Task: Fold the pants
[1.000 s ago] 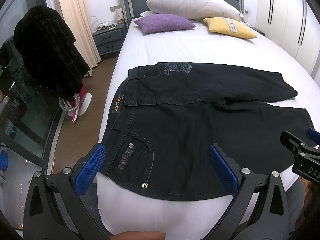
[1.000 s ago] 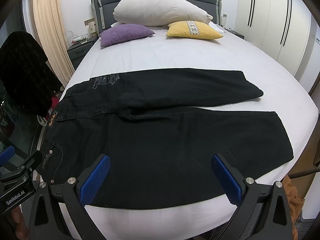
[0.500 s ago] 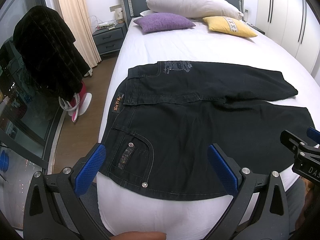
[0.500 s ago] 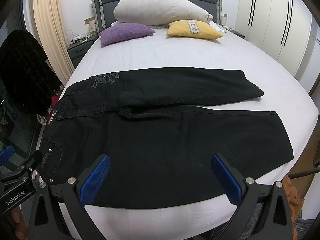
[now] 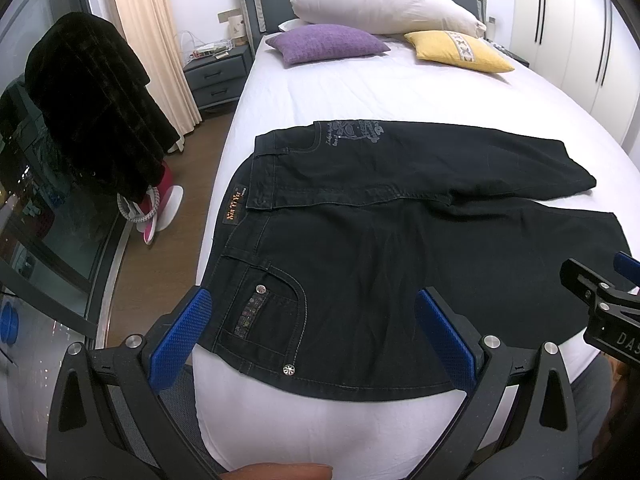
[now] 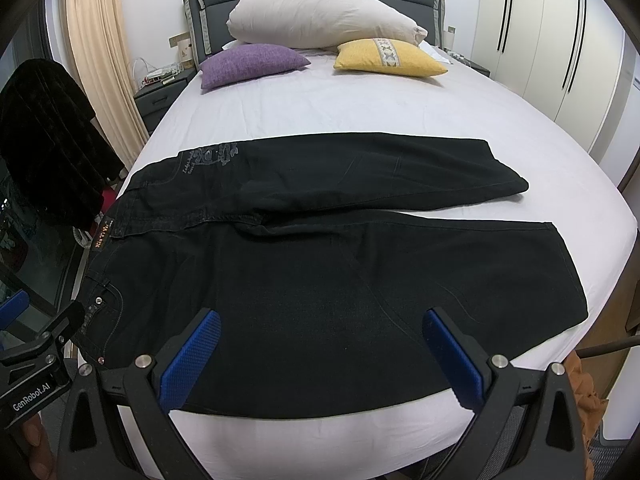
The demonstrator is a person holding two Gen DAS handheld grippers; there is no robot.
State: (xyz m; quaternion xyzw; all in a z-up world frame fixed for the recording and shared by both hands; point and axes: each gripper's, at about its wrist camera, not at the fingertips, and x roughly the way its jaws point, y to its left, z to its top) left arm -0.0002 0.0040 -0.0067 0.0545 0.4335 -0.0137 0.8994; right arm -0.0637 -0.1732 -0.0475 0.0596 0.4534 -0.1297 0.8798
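White bedsheet (image 6: 360, 112) carries black jeans (image 6: 320, 248), spread flat, unfolded. Left gripper (image 5: 312, 320) and right gripper (image 6: 320, 344) hover wide, empty. Next: grasp near edge at 2 points.

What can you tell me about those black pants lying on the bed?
The black pants look like denim with pale stitching. They lie spread flat across the white bed, unfolded, waistband towards the bed's left edge, legs running right. The far leg angles slightly away from the near one, leaving a wedge of sheet between the hems. An orange waistband label, a grey printed pocket design and metal rivets show. Only the bed touches them; both grippers hover open near the front edge.
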